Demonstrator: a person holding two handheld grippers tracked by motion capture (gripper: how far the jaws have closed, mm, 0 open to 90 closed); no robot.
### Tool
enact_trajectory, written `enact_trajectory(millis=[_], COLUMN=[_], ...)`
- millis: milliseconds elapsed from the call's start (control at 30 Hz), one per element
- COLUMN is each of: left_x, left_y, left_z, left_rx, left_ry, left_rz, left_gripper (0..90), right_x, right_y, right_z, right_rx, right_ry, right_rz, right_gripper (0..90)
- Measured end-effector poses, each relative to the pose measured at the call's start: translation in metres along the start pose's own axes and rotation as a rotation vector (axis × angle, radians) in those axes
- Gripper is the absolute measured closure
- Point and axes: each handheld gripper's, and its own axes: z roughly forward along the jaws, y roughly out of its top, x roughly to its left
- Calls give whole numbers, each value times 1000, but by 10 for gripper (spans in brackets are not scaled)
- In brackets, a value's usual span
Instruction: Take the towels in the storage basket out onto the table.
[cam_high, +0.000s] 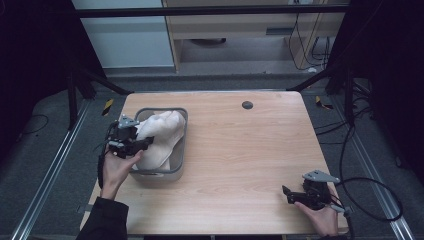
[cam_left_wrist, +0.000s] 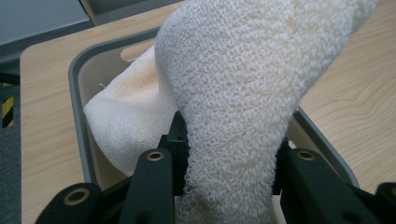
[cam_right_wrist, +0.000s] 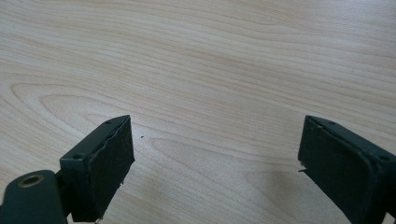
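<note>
One grey bin (cam_high: 179, 150) around towel (cam_high: 160, 135)

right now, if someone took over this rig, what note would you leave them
Left gripper: jaws shut on the cream towel, at the grey bin on the table's left side.
Right gripper: jaws open, holding nothing, low over the bare wooden table near its front right corner.
Towel: bunched, partly inside the bin, its top rising above the rim.
Done: towel gripped.
Left: whether it goes in or comes out cannot be told; finish that move, then release.
</note>
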Motion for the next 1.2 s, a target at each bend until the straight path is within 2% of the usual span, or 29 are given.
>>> enact_trajectory(millis=[167,367,433,467,633,833,1033,1200], left_x=[1,8,8,9,9,6,-5,-18], left_y=[6,19,20,23,27,32,37,44], left_z=[-8,-37,-39,-48,-59,-71,-76,-84], left_rx=[-5,-41,-46,-58,-77,-93,-103,-116], left_ry=[12,33,34,40,44,12,-17,-60], left_rz=[9,8,8,10,12,22,49,79], left_gripper=[650,651,651,652,652,652,652,652], right_x=[0,0,0,0,0,0,0,0], right_y=[0,0,0,0,0,0,0,0], right_z=[0,0,0,0,0,0,0,0], right_rx=[1,1,1,1,1,2,2,2], right_ry=[-1,-2,-3,-3,-4,-4,-4,-5], right_rz=[1,0,0,0,0,-1,1,-1], right_gripper=[104,104,104,104,104,103,103,103])
